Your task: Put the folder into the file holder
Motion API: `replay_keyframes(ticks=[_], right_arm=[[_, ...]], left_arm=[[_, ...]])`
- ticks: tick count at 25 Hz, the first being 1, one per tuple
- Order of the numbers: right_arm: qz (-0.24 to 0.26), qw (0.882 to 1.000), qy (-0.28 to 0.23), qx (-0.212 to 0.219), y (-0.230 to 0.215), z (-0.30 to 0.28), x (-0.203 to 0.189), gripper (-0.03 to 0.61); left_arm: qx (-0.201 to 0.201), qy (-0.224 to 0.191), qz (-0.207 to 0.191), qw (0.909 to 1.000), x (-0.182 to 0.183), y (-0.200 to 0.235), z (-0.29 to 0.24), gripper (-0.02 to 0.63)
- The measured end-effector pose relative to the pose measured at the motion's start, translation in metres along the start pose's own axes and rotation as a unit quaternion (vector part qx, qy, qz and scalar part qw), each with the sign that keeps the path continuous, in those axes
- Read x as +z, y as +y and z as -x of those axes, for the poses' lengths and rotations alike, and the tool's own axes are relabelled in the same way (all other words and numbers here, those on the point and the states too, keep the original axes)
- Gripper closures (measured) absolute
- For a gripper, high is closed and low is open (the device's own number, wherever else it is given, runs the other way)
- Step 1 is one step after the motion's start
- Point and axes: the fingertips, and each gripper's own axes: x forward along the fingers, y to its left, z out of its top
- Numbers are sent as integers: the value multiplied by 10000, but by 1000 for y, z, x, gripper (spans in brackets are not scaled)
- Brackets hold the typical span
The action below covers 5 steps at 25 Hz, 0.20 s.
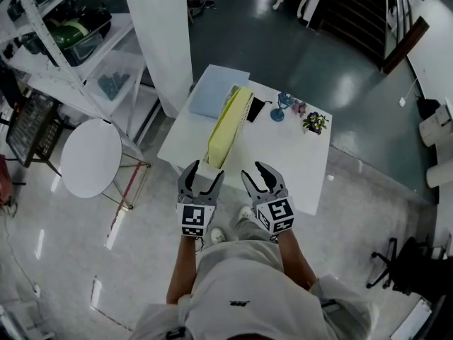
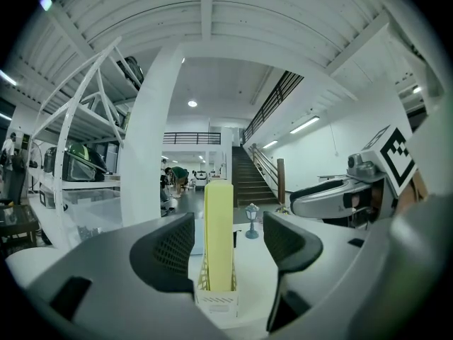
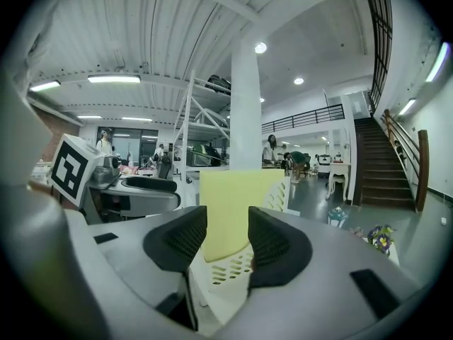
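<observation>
A yellow folder (image 1: 230, 122) stands upright in a white slotted file holder (image 1: 212, 163) on the left part of the white table (image 1: 283, 154). Both grippers hover at the table's near edge, short of the holder. My left gripper (image 1: 206, 170) is open and empty, and in its own view the folder (image 2: 219, 232) and holder (image 2: 216, 302) show through the gap of the left gripper (image 2: 228, 243). My right gripper (image 1: 253, 170) is shut with only a narrow slit and holds nothing. Beyond the right gripper (image 3: 226, 236) stand the folder (image 3: 233, 211) and holder (image 3: 237, 268).
On the table's far part lie a pale blue sheet (image 1: 216, 91), a black item (image 1: 256, 108), a small lantern ornament (image 1: 282, 106) and a flower pot (image 1: 314, 122). A white pillar (image 1: 163, 34) rises beyond the table. A round white side table (image 1: 90, 156) and shelving stand to the left.
</observation>
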Motion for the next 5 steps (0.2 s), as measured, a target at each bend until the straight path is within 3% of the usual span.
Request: replay_keyframes(ticks=[5], right_arm=[[-40, 10000, -27, -9, -6, -3, 2, 393]], left_arm=[[2, -17, -11, 10000, 2, 1, -8, 298]])
